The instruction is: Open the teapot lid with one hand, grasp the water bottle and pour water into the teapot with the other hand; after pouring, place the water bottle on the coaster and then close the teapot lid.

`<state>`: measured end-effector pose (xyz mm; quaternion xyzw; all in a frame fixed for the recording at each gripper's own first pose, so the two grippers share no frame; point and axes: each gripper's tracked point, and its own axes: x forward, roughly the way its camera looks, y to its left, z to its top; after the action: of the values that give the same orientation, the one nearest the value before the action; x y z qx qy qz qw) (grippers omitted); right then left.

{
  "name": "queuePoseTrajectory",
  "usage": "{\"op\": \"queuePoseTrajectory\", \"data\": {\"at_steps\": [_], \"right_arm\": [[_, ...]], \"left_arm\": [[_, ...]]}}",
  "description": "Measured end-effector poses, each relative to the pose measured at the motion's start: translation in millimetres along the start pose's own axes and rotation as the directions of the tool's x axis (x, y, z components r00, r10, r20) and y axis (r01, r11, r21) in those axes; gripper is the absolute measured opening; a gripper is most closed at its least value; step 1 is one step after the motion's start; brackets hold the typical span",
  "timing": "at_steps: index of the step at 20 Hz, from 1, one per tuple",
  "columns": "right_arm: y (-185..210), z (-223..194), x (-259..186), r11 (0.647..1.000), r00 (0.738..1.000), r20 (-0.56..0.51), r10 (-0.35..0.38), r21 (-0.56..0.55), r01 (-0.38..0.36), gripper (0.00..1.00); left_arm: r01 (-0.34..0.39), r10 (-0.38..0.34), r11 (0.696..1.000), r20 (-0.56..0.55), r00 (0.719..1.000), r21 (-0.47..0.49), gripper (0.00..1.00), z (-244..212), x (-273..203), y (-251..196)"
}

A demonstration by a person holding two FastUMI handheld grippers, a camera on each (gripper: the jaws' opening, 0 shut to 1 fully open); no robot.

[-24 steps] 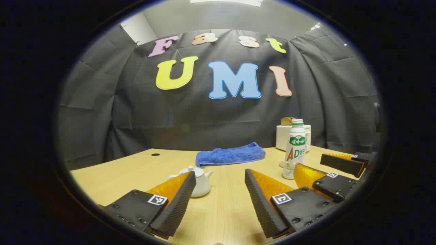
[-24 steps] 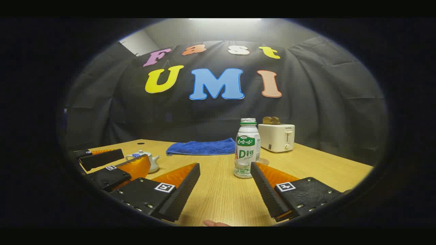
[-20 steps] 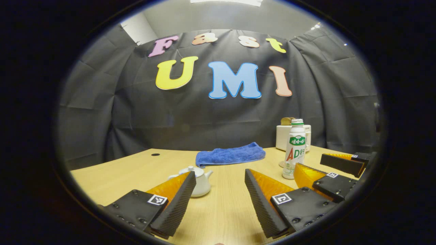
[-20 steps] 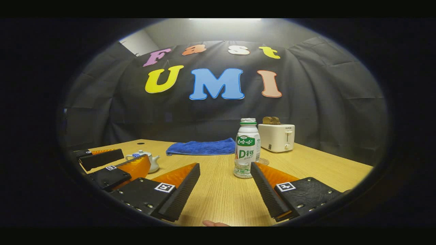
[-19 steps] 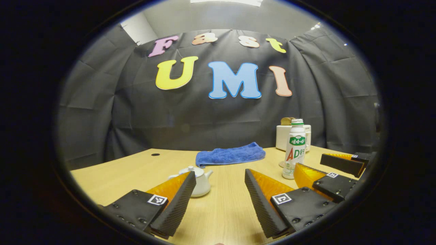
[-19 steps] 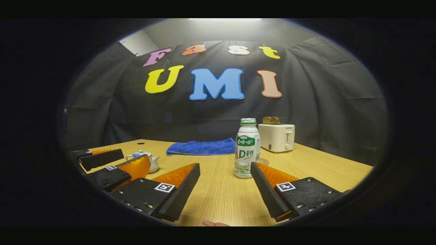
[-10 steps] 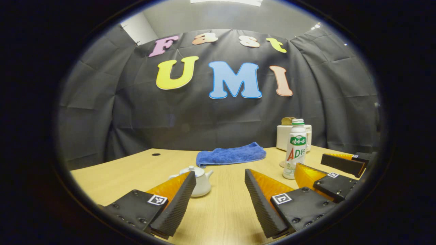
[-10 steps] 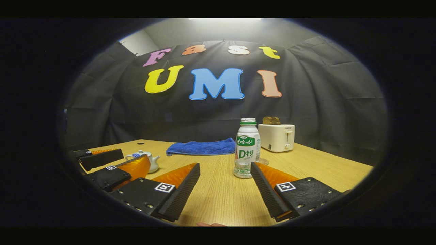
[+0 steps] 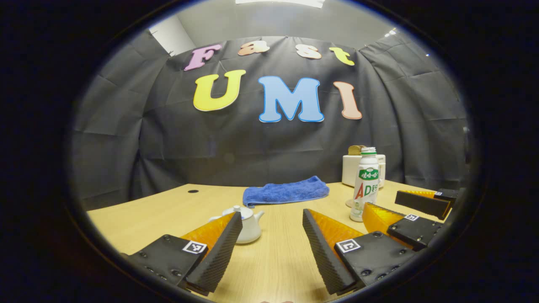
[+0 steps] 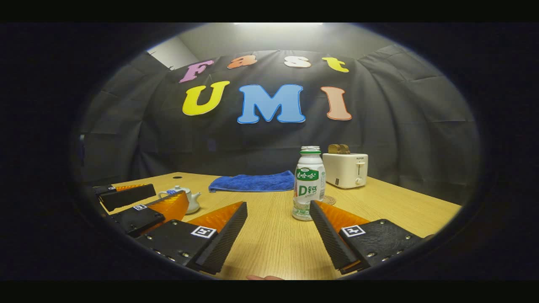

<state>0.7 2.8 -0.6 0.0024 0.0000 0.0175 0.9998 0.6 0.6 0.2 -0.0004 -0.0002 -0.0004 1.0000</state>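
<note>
One teapot [image 9: 246, 225] at lower centre, one bottle [image 9: 364, 184] at right, one blue towel [image 9: 285, 191] mid-frame, one toaster [image 10: 346, 169], one coaster [image 10: 328, 200], two grippers [image 9: 271, 216] [image 10: 278, 206]

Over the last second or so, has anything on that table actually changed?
Barely. In the right gripper view the water bottle, toaster and teapot slid slightly rightward, so the right gripper turned or shifted a little. Nothing was grasped; both grippers stay open, the teapot's lid on.

Bottle [image 10: 309, 183] right of teapot [image 10: 188, 198]; toaster [image 10: 346, 169] seemingly behind.
</note>
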Motion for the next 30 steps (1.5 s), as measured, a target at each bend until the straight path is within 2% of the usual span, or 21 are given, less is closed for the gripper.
{"op": "queuePoseTrajectory", "data": {"at_steps": [3,5,8,12,17,18,20,21,22,23,26,28,30], "right_arm": [[-1,0,1,0.999,1.0,-0.01,0.013,0.031,-0.013,0.93],[-3,7,1,0.999,1.0,-0.001,0.014,0.038,-0.014,0.92],[-10,20,7,1.0,1.0,0.017,0.0,0.032,0.0,0.92],[-10,31,10,1.0,1.0,0.024,0.007,0.027,-0.008,0.93],[-13,37,21,1.0,1.0,0.02,0.004,0.015,-0.004,0.93],[-13,39,25,1.0,1.0,0.019,0.0,0.019,-0.001,0.93],[-17,39,29,0.999,1.0,0.016,-0.004,0.035,0.004,0.93],[-18,38,31,0.999,1.0,0.013,-0.006,0.04,0.005,0.93],[-20,38,33,0.999,1.0,0.01,-0.01,0.042,0.009,0.93],[-22,40,36,0.999,1.0,0.011,-0.015,0.043,0.014,0.93],[-30,47,42,0.999,0.999,0.03,-0.037,0.039,0.036,0.93],[-31,49,47,0.999,0.999,0.03,-0.043,0.035,0.042,0.93],[-31,47,49,0.999,0.999,0.023,-0.042,0.032,0.041,0.93]], "left_arm": [[0.023,-0.023,1.0,-0.004,1.0,-0.015,0.99,-1,2,3],[0.005,-0.005,0.999,0.0,1.0,-0.046,0.99,3,5,22],[-0.035,0.035,0.999,0.004,0.999,-0.033,0.98,11,27,49],[-0.047,0.044,0.997,-0.04,0.998,-0.067,0.98,5,54,65],[-0.048,0.047,0.999,-0.088,0.995,-0.009,0.94,-8,89,68],[-0.045,0.045,0.999,-0.098,0.994,0.003,0.87,-12,92,67],[-0.043,0.045,0.999,-0.102,0.994,0.028,0.83,-12,99,67],[-0.039,0.042,0.999,-0.106,0.993,0.032,0.82,-13,102,67],[-0.044,0.048,0.998,-0.116,0.992,0.033,0.87,-18,103,70],[-0.044,0.049,0.998,-0.136,0.99,0.034,0.76,-23,106,70],[-0.037,0.039,0.999,-0.171,0.984,0.019,0.79,-35,114,72],[-0.046,0.048,0.999,-0.168,0.985,0.015,0.63,-31,114,78],[-0.048,0.053,0.998,-0.17,0.984,0.03,0.51,-31,114,77]]}}
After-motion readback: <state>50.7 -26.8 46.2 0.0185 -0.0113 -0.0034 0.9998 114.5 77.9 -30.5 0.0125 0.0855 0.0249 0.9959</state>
